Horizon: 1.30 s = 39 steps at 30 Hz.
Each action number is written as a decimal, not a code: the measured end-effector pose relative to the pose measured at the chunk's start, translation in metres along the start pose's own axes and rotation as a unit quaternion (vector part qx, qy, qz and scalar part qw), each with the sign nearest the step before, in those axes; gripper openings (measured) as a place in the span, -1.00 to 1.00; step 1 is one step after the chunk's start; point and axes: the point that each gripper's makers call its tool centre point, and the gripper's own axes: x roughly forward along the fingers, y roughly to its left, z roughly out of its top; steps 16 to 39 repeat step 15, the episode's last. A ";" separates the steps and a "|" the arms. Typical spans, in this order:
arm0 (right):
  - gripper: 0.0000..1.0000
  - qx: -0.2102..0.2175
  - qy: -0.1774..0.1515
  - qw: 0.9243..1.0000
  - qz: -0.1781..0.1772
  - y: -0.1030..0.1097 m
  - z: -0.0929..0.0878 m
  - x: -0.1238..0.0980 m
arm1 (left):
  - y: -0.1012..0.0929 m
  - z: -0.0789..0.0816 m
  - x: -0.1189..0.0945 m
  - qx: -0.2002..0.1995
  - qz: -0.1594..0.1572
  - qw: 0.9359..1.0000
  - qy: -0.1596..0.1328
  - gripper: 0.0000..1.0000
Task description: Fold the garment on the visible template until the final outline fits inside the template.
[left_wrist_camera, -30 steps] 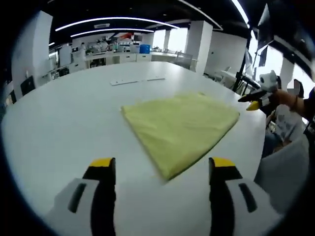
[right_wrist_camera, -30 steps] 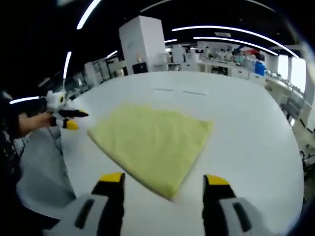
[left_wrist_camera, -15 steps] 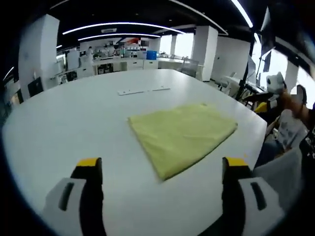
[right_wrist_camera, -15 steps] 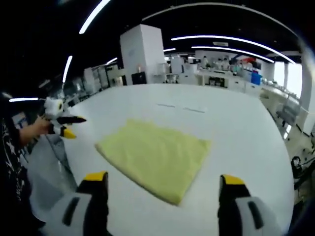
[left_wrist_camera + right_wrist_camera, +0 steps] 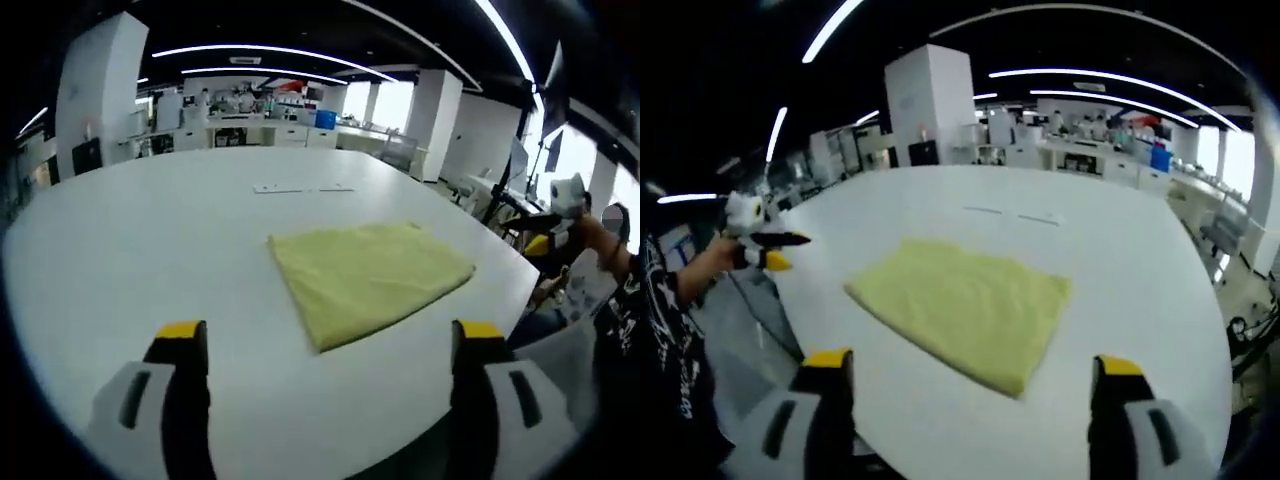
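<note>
- Your left gripper (image 5: 326,345) sits nearest in the left gripper view, its 2 yellow-tipped jaws spread wide apart with nothing between them, raised over the near edge of the white table (image 5: 120,240).
- Your right gripper (image 5: 966,373) is the same in the right gripper view: 2 jaws wide apart, holding nothing, above the near rim of the table (image 5: 1140,260).
- Beyond the jaws, the yellow garment (image 5: 365,277) lies flat on the table, folded into a compact 4-sided shape, well apart from both grippers.
- In the right gripper view the garment (image 5: 962,307) sits between the 2 jaws in the picture, with 1 corner pointing toward you.
- You cannot make out a template outline under or around the garment in either view.
- In the left gripper view, your other gripper (image 5: 560,215) shows at the right edge, held off the table beside a person's arm; in the right gripper view, the other one (image 5: 755,245) shows at the left, also off the table.
- Farther across the table lie 2 thin pale strips (image 5: 302,188), end to end.
- Far behind stand counters and white pillars (image 5: 930,100) under curved ceiling lights.
</note>
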 end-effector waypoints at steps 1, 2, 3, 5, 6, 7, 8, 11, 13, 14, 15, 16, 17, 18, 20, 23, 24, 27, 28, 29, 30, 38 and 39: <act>1.00 0.000 0.000 1.000 0.001 0.001 -0.001 0.000 | 0.000 -0.001 0.000 0.002 0.001 1.000 0.000 0.98; 1.00 0.001 0.001 1.000 -0.001 0.001 -0.002 0.000 | -0.001 -0.003 -0.001 0.005 -0.006 1.000 0.004 0.98; 1.00 0.002 0.001 1.000 -0.004 0.001 -0.002 0.000 | -0.003 -0.005 -0.001 0.006 -0.011 1.000 0.008 0.98; 0.98 -0.001 0.000 1.000 -0.010 -0.001 -0.003 0.000 | -0.003 -0.010 -0.001 0.012 -0.011 1.000 0.016 0.98; 0.97 -0.003 -0.002 1.000 -0.013 -0.002 -0.003 0.000 | -0.002 -0.011 -0.001 0.018 -0.008 1.000 0.018 0.98; 0.97 -0.002 -0.001 1.000 -0.014 -0.002 -0.003 0.000 | -0.001 -0.011 0.000 0.019 -0.005 1.000 0.020 0.98; 0.97 -0.003 0.000 1.000 -0.014 -0.001 -0.003 -0.001 | -0.001 -0.012 -0.001 0.020 -0.003 1.000 0.022 0.98; 0.96 -0.004 -0.001 1.000 -0.014 0.000 -0.003 -0.003 | -0.003 -0.016 0.000 0.023 -0.004 0.999 0.029 0.98; 0.94 -0.004 0.003 1.000 -0.017 -0.001 -0.005 -0.003 | -0.003 -0.019 0.000 0.024 -0.005 0.999 0.033 0.98; 0.94 -0.005 0.006 1.000 -0.018 -0.001 -0.006 -0.004 | -0.005 -0.020 0.001 0.025 -0.007 0.999 0.036 0.97; 0.94 -0.008 0.009 1.000 -0.019 -0.001 -0.007 -0.003 | -0.006 -0.022 0.001 0.025 -0.008 0.999 0.038 0.97; 0.94 -0.008 0.009 1.000 -0.019 -0.001 -0.007 -0.003 | -0.006 -0.022 0.001 0.025 -0.008 0.999 0.038 0.97; 0.94 -0.008 0.009 1.000 -0.019 -0.001 -0.007 -0.003 | -0.006 -0.022 0.001 0.025 -0.008 0.999 0.038 0.97; 0.94 -0.008 0.009 1.000 -0.019 -0.001 -0.007 -0.003 | -0.006 -0.022 0.001 0.025 -0.008 0.999 0.038 0.97; 0.94 -0.008 0.009 1.000 -0.019 -0.001 -0.007 -0.003 | -0.006 -0.022 0.001 0.025 -0.008 0.999 0.038 0.97; 0.94 -0.008 0.009 1.000 -0.019 -0.001 -0.007 -0.003 | -0.006 -0.022 0.001 0.025 -0.008 0.999 0.038 0.97; 0.94 -0.008 0.009 1.000 -0.019 -0.001 -0.007 -0.003 | -0.006 -0.022 0.001 0.025 -0.008 0.999 0.038 0.97; 0.94 -0.008 0.009 1.000 -0.019 -0.001 -0.007 -0.003 | -0.006 -0.022 0.001 0.025 -0.008 0.999 0.038 0.97; 0.94 -0.008 0.009 1.000 -0.019 -0.001 -0.007 -0.003 | -0.006 -0.022 0.001 0.025 -0.008 0.999 0.038 0.97; 0.94 -0.008 0.009 1.000 -0.019 -0.001 -0.007 -0.003 | -0.006 -0.022 0.001 0.025 -0.008 0.999 0.038 0.97; 0.94 -0.008 0.009 1.000 -0.019 -0.001 -0.007 -0.003 | -0.006 -0.022 0.001 0.025 -0.008 0.999 0.038 0.97; 0.94 -0.008 0.009 1.000 -0.019 -0.001 -0.007 -0.003 | -0.006 -0.022 0.001 0.025 -0.008 0.999 0.038 0.97; 0.94 -0.008 0.009 1.000 -0.019 -0.001 -0.007 -0.003 | -0.006 -0.022 0.001 0.025 -0.008 0.999 0.038 0.97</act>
